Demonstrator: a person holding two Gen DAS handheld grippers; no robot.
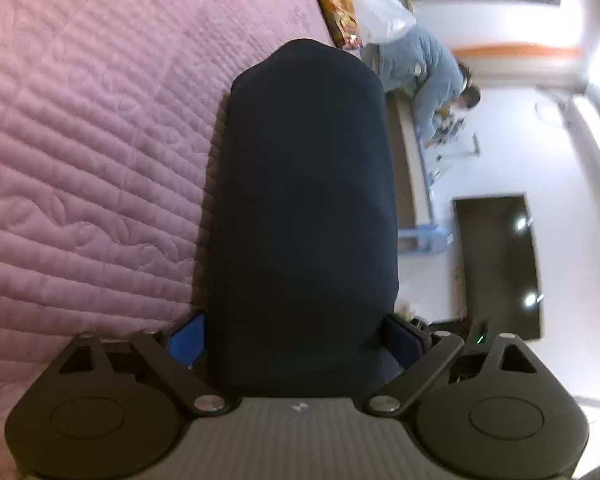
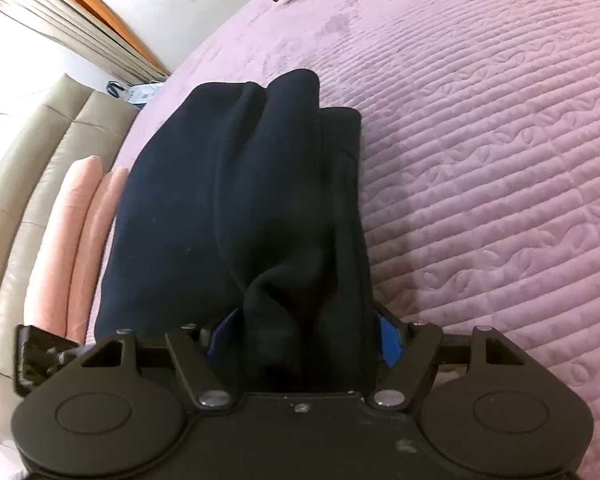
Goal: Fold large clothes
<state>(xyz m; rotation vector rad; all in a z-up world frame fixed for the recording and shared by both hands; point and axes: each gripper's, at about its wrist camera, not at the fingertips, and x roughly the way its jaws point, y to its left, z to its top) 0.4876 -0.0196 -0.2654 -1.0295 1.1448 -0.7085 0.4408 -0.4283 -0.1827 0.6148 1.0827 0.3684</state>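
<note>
At the bottom of the left wrist view, the left gripper [image 1: 300,344], black-armed with blue-padded fingers [image 1: 188,342], is clamped on a thick fold of the dark navy, soft knit garment [image 1: 304,184]. The cloth fills the gap between the pads and runs smooth and taut up the centre of the frame. That tautness suggests the piece is held lifted so that its weight pulls the fabric flat before it is laid over.

The right gripper [image 2: 304,340], low in the right wrist view, is likewise closed on the same dark navy garment [image 2: 236,200]; here the cloth bunches into several rounded pleats between the blue pads and fans out toward the upper centre, where its far end lies on the bed. Gripping one edge at two points probably lets the person carry that edge as a straight line and set down an even fold.

Beyond the garment spreads the mauve quilted bedspread [image 2: 480,160], a broad soft surface suited to folding something large. Left of the garment in the right view lie rolled pale pink fabric pieces [image 2: 60,240] against a beige padded headboard [image 2: 16,184]. At the top of both views a bright orange-and-yellow printed packet [image 1: 338,8] sits on the bed's far edge, well apart from the work. In the upper right of the left view, a person in a light blue quilted jacket [image 1: 424,76] bends over.
</note>
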